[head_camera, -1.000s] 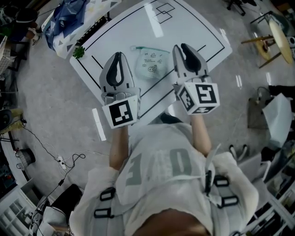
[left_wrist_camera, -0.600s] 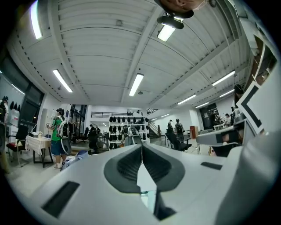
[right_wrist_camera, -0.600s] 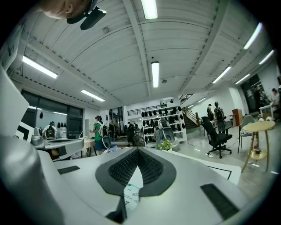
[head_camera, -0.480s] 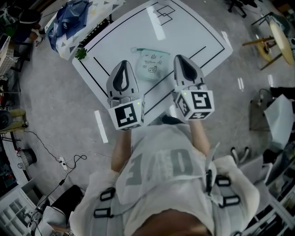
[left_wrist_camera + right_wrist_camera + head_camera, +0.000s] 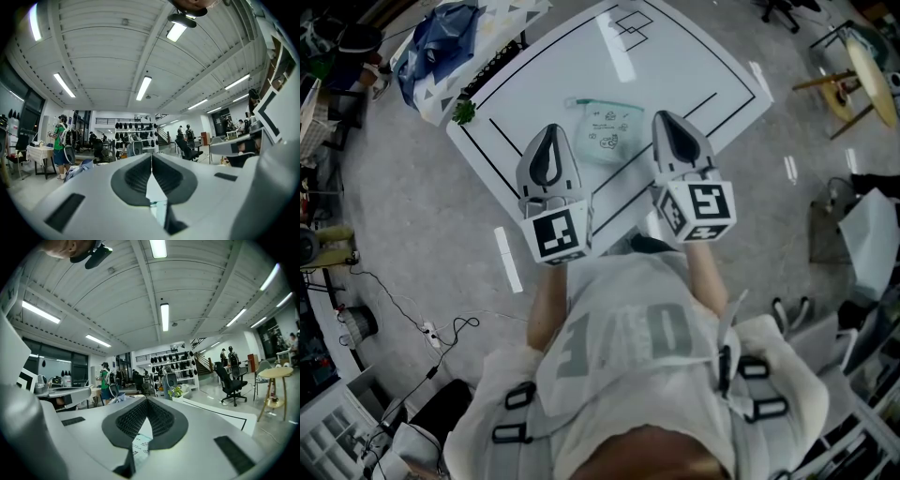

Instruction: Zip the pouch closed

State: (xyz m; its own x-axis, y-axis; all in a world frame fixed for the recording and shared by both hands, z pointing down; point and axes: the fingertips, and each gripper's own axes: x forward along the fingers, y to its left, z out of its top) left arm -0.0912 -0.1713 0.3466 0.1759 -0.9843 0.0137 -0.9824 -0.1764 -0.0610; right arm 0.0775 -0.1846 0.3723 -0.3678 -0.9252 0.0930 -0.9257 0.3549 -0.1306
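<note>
A pale green pouch (image 5: 607,131) with small printed drawings lies flat on the white table (image 5: 675,56), its zip edge along the far side. My left gripper (image 5: 551,128) hovers just left of the pouch, shut with nothing in it. My right gripper (image 5: 665,116) hovers just right of it, also shut and empty. Both point away from the person, level over the table's near part. In the left gripper view the jaws (image 5: 151,157) meet in a line, and a sliver of pouch (image 5: 158,212) shows below. In the right gripper view the shut gripper (image 5: 146,401) has the printed pouch (image 5: 139,446) below it.
Black lines mark the table top. A blue patterned cloth (image 5: 441,37) and a small green plant (image 5: 464,110) sit at the table's far left corner. Cables (image 5: 441,328) lie on the floor at left; a wooden stool (image 5: 853,75) stands at right.
The right gripper's jaws, apart a second ago, have come together. Both grippers have sunk a little and drawn back toward the person. The pouch has not moved.
</note>
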